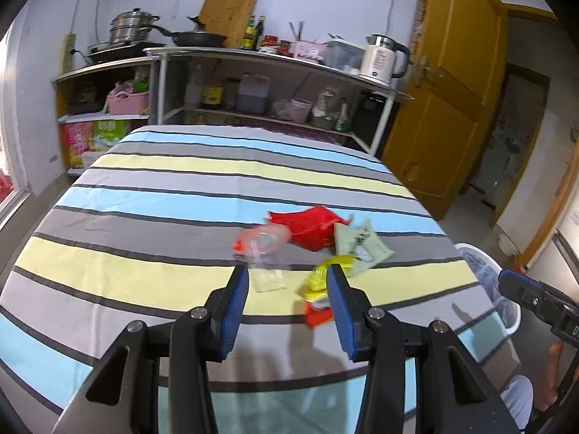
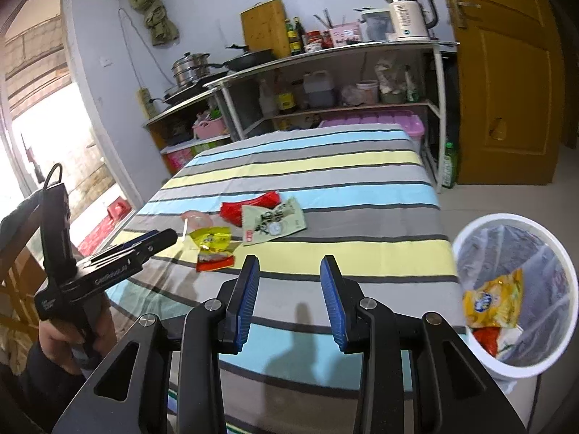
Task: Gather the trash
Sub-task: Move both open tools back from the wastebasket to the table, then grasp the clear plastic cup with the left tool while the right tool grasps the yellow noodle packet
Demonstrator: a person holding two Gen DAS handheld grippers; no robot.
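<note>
Both claws stand open and empty: the left claw [image 1: 287,282] hovers just short of the clear wrapper [image 1: 267,278] and yellow packet [image 1: 322,282] on the striped surface [image 1: 144,217], the right claw [image 2: 289,271] over bare cloth. Reaching step, I judge; next, lower and pinch a wrapper, then carry it to the bin [image 2: 466,235] beside the surface.
</note>
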